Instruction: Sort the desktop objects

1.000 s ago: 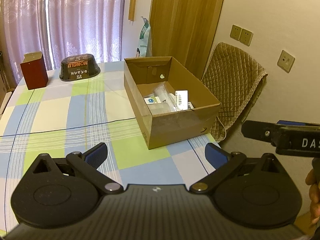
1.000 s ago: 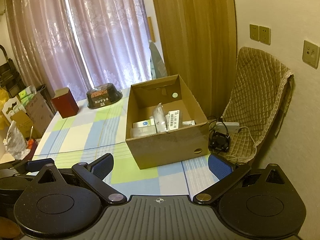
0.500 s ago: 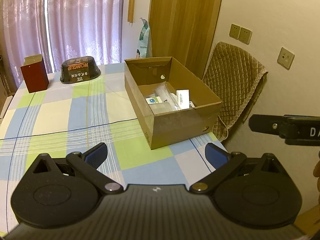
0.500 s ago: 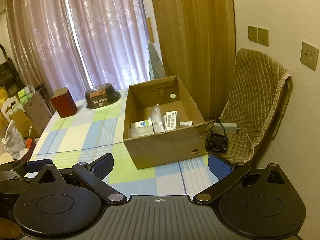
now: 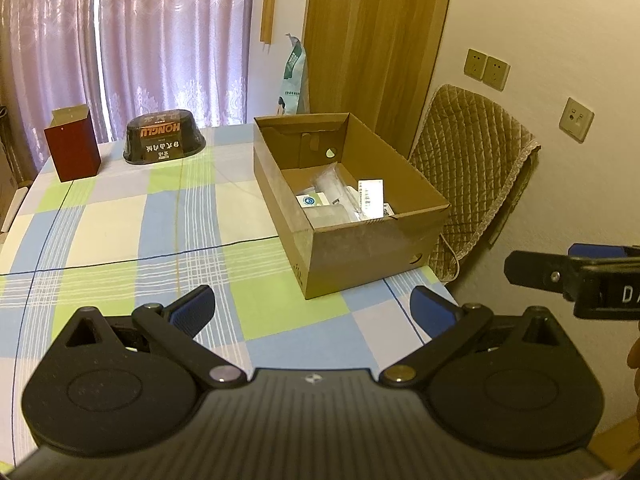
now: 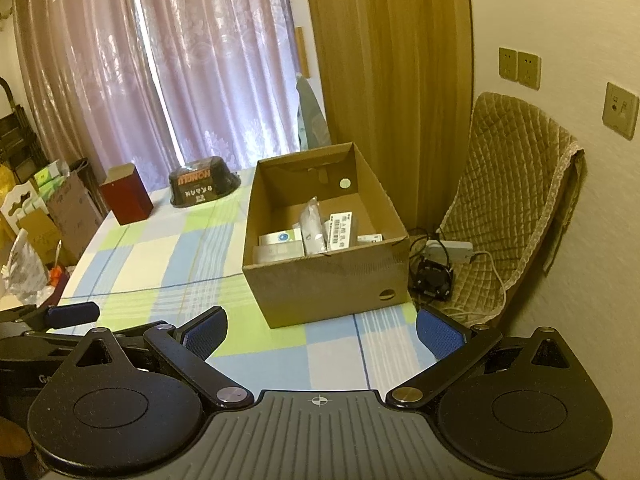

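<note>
You've got a table (image 5: 120,216) covered in a blue, green and cream checked cloth. Sitting on it near the right edge is an open cardboard box (image 5: 360,248) with small packets and cartons inside. Way at the far end there's a dark red box (image 5: 74,152) standing upright, and just beside it a black oval tub (image 5: 164,142) with "HONGLU" printed on it, upside down.

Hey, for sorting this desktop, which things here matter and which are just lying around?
Job:
cardboard box holding small packets
dark red box
black bowl
left claw and right claw, both open

Lying about:
quilted chair
curtains
wall sockets
</note>
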`<action>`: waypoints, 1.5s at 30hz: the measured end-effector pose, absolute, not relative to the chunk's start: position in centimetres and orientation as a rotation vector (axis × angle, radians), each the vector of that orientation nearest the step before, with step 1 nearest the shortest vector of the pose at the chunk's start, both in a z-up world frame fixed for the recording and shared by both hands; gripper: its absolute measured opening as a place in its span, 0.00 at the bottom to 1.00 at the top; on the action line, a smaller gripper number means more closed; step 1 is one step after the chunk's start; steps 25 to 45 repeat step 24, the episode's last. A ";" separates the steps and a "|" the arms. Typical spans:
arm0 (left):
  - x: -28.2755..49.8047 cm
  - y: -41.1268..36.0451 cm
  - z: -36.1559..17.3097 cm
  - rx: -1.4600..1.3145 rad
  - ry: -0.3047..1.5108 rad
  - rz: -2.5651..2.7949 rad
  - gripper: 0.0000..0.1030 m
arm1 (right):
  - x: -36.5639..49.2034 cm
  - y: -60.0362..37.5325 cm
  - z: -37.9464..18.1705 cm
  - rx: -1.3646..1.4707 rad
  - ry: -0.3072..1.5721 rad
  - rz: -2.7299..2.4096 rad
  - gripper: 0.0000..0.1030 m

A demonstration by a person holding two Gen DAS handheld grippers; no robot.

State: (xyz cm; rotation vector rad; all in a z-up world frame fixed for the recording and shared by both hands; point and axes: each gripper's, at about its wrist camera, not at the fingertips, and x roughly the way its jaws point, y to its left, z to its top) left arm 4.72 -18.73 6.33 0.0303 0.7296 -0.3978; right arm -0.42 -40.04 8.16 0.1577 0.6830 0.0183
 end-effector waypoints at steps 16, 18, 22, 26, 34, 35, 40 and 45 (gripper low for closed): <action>4.8 -18.5 6.2 0.030 0.737 -0.395 0.99 | -0.4 -39.9 7.9 0.151 0.689 0.019 1.00; 4.8 -18.5 6.2 0.028 0.735 -0.394 0.99 | -0.5 -39.9 7.8 0.152 0.691 0.019 1.00; 4.8 -18.5 6.1 0.023 0.736 -0.395 0.99 | -0.5 -39.9 7.8 0.154 0.693 0.018 1.00; 4.7 -18.5 6.0 0.022 0.737 -0.393 0.99 | -0.5 -40.0 7.7 0.155 0.694 0.016 1.00; 4.7 -18.5 6.0 0.022 0.737 -0.393 0.99 | -0.5 -40.0 7.7 0.155 0.694 0.016 1.00; 4.7 -18.5 6.0 0.022 0.737 -0.393 0.99 | -0.5 -40.0 7.7 0.155 0.694 0.016 1.00; 4.7 -18.5 6.0 0.022 0.737 -0.393 0.99 | -0.5 -40.0 7.7 0.155 0.694 0.016 1.00; 4.7 -18.5 6.0 0.022 0.737 -0.393 0.99 | -0.5 -40.0 7.7 0.155 0.694 0.016 1.00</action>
